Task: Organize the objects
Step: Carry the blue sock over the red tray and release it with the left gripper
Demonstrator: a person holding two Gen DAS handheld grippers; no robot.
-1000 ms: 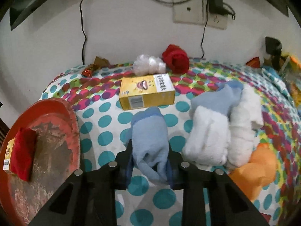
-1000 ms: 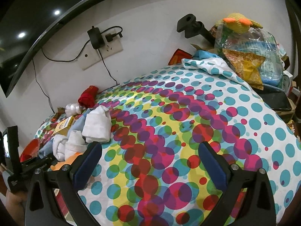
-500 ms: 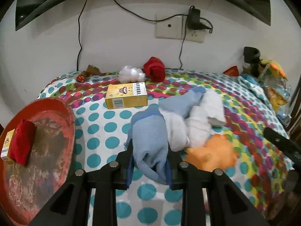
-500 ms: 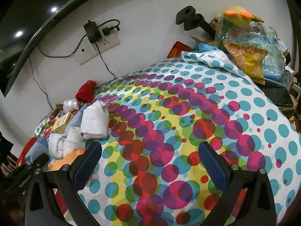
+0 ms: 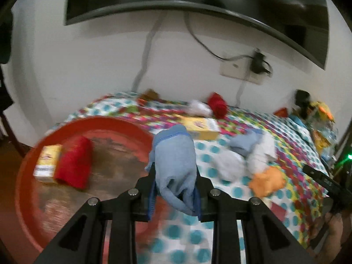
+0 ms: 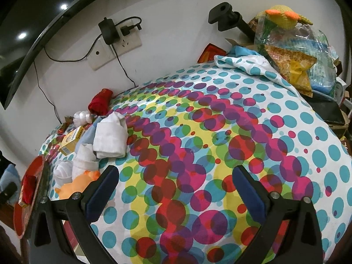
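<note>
- Left gripper (image 5: 175, 194): jaws pinched tight on 1 pale blue sock (image 5: 173, 160), gripped at its lower, bunched end; rest of sock stands up loose above the jaws.
- Sock location: off the bed, in the air, at the near rim of the red tray (image 5: 28, 215), approx. over the tray/bed edge. View is blurred.
- Handling, judged: soft, light, limp knit. No breakage risk. Compresses a lot, so a pinch on a thick fold holds best; a thin edge could slip out.
- Tray contents: 1 red cloth roll (image 5: 73, 161) touching 1 small yellow box (image 5: 47, 162), both at far-left side. Centre of tray is bare, room for the sock.
- Right gripper (image 6: 176, 189): jaws spread wide, nothing between them, over the polka-dot bedcover (image 6: 220, 132).
- Left on bed: white socks (image 6: 111, 135), orange item (image 6: 77, 183), yellow box (image 6: 72, 139), red cloth (image 6: 100, 104). Similar soft goods; take each at mid-bundle.
</note>
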